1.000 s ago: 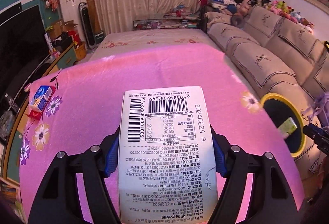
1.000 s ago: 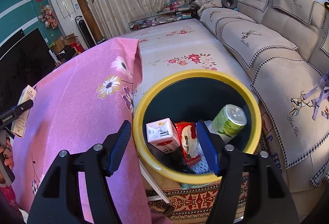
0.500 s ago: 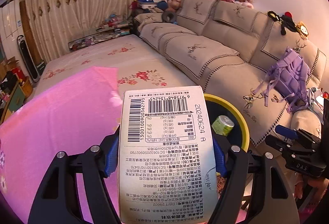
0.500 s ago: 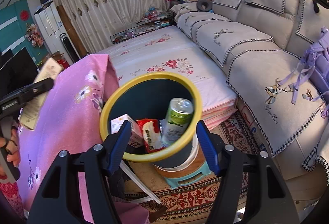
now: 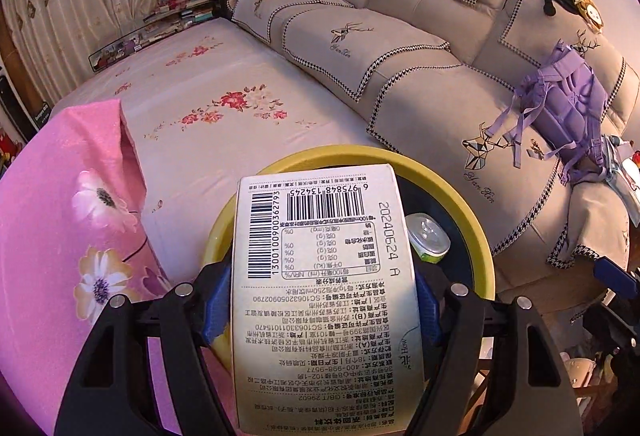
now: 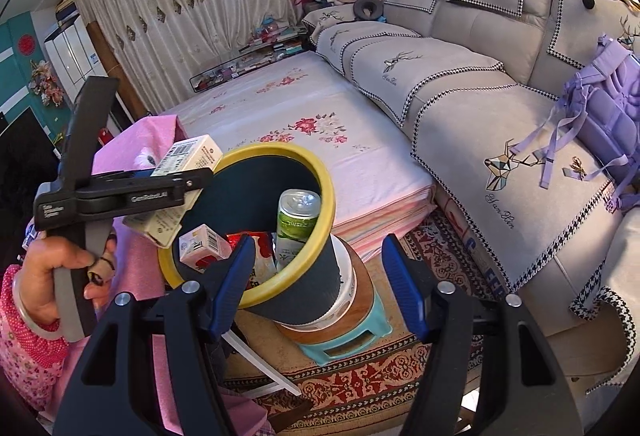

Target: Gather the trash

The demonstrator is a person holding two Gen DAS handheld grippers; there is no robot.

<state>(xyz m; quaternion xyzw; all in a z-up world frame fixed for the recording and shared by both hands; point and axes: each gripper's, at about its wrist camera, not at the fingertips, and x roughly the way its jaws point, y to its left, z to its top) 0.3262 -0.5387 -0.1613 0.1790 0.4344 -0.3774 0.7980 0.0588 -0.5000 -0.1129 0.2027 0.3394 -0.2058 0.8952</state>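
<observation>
My left gripper (image 5: 322, 300) is shut on a cream drink carton (image 5: 324, 292) with barcodes and small print, held over the near rim of the yellow-rimmed dark bin (image 5: 476, 220). In the right wrist view that left gripper (image 6: 160, 187) and its carton (image 6: 188, 155) hang at the bin's (image 6: 328, 195) left edge, a hand (image 6: 60, 260) on the handle. Inside the bin are a green can (image 6: 298, 220), a small white carton (image 6: 204, 248) and a red wrapper (image 6: 260, 240). My right gripper (image 6: 318, 288) stands open in front of the bin, nothing between its fingers.
The bin stands on a teal stool (image 6: 344, 340) over a patterned rug (image 6: 360, 384). A pink flowered cloth (image 5: 60, 236) lies to the left, a floral mattress (image 5: 224, 95) behind, and a beige sofa (image 5: 420, 55) with a purple backpack (image 5: 568, 111) to the right.
My left gripper swung right with the carton, from above the pink cloth to over the bin's rim. My right gripper drew back from the bin, so the bin looks smaller.
</observation>
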